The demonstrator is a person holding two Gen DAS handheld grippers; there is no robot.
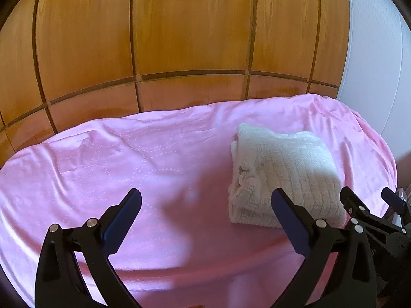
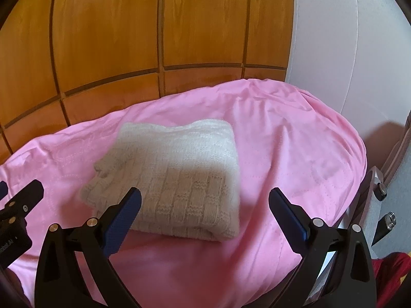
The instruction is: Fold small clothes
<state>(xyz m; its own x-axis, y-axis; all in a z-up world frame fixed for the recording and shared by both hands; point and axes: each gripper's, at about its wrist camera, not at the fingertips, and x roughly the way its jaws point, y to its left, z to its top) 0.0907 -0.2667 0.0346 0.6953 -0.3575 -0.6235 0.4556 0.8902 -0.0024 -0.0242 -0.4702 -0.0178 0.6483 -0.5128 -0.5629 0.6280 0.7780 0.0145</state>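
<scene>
Our left claw (image 1: 205,213) and right claw (image 2: 205,211) hung released over the bed (image 2: 295,141). The folded knit (image 2: 177,177) lay at 11 o'clock of the right claw, soft and light; we judged its thick near edge the best hold.

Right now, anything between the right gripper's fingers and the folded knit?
Nothing. In the right wrist view the right gripper is open, and the cream knit sweater lies folded on the pink blanket; the left finger overlaps its near edge.
</scene>
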